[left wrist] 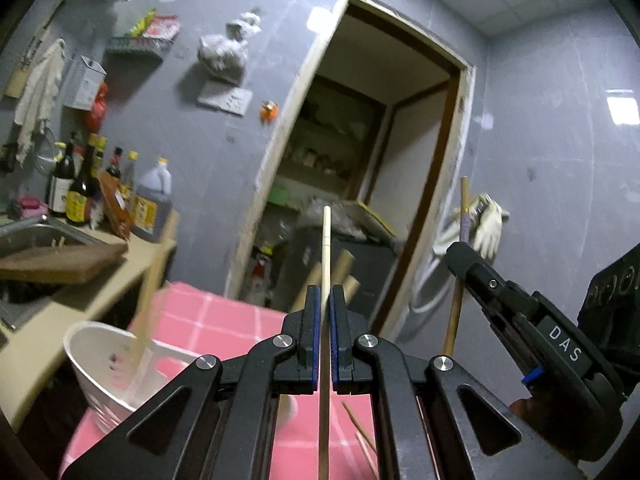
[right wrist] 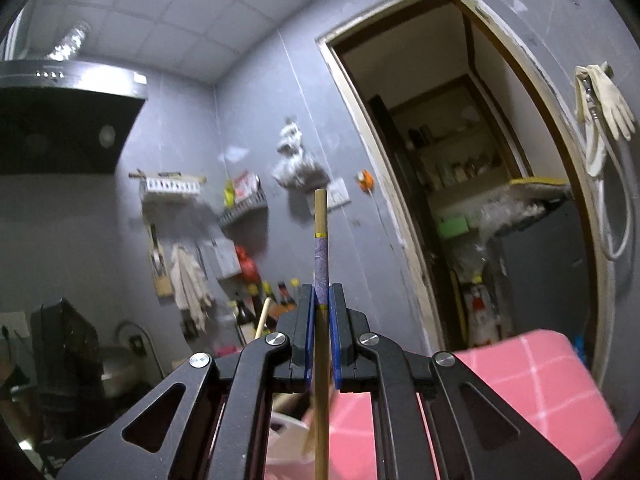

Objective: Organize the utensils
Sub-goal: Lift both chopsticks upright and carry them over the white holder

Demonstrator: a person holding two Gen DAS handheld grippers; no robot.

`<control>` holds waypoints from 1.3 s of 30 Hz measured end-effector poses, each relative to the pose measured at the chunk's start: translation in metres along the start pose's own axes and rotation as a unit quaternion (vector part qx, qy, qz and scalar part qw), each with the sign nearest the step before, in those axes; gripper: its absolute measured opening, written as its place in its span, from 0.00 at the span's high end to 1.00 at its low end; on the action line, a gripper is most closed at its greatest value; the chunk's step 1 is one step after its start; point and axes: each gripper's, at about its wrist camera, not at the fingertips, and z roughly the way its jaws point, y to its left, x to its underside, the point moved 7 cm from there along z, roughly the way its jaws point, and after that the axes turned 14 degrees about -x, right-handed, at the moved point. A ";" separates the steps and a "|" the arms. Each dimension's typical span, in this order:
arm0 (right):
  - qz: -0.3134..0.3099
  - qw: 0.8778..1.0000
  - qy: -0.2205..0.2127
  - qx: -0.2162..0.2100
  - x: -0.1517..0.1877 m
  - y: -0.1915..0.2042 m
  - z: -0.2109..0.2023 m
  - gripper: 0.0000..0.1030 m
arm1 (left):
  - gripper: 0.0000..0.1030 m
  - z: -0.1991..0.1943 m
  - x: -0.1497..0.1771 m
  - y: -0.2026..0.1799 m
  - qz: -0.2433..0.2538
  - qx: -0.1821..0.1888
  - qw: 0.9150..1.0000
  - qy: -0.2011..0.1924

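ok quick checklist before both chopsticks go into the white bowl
1. Left gripper shut on the pale chopstick: ok, held between the blue pads.
2. Right gripper shut on the purple-banded chopstick: ok.
3. White bowl within view on the pink cloth: ok, low left of the left gripper; it looks tilted.
4. Room in the bowl: cannot tell, a blurred wooden stick already leans there.
5. Loose thin sticks left on the cloth: not ok, not yet collected.
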 end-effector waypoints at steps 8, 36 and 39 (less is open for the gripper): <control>-0.023 0.999 -0.044 -0.017 -0.003 0.016 0.039 0.95 | 0.98 0.002 -0.041 0.064 -0.014 -0.044 0.998 -0.046; -0.057 0.997 -0.041 0.020 0.041 0.003 0.065 0.95 | 0.98 0.054 -0.013 0.141 -0.035 -0.110 0.991 -0.064; -0.057 0.998 -0.032 0.022 0.045 0.004 0.064 0.95 | 0.98 0.055 -0.002 0.139 -0.031 -0.112 0.992 -0.056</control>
